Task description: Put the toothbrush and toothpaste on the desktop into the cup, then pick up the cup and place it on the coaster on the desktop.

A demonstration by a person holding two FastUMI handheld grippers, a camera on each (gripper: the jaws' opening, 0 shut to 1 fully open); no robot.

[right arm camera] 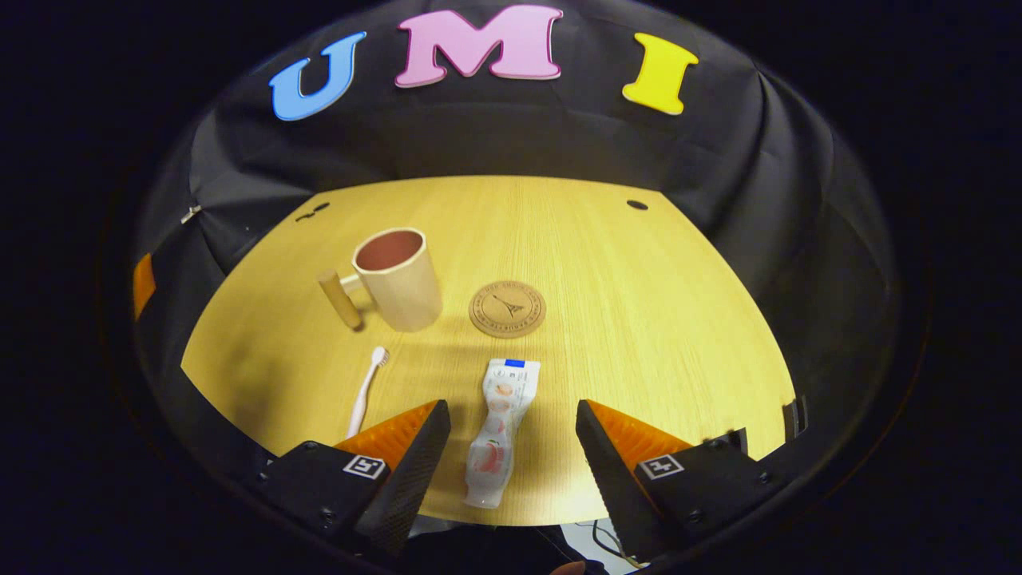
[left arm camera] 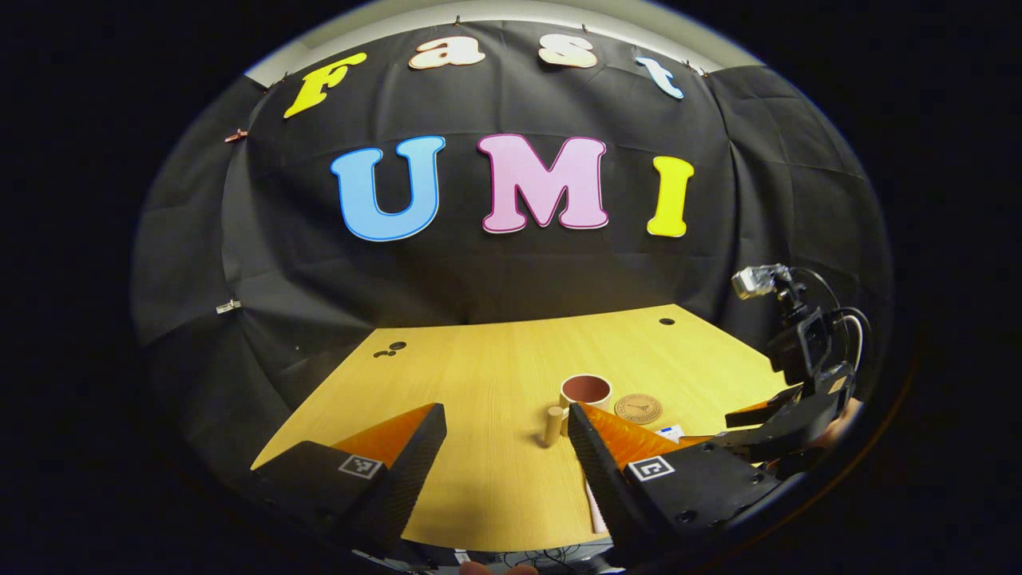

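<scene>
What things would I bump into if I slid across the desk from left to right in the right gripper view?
Cup's wooden handle → toothbrush → cup → toothpaste tube, lying between the right gripper's open fingers. The coaster sits beyond the tube at about the same spot across, so it has no separate place in line.

The table [right arm camera: 623,319] is showing a light yellow wood grain with fine lengthwise lines. The cup [right arm camera: 403,283] is presenting a cream outside, a reddish-brown inside and a tan wooden handle. The coaster [right arm camera: 507,309] is showing brown with a dark printed tower emblem. The toothbrush [right arm camera: 365,391] is appearing white. The toothpaste [right arm camera: 501,431] is showing white with peach-pink markings and a blue patch at its end.
</scene>
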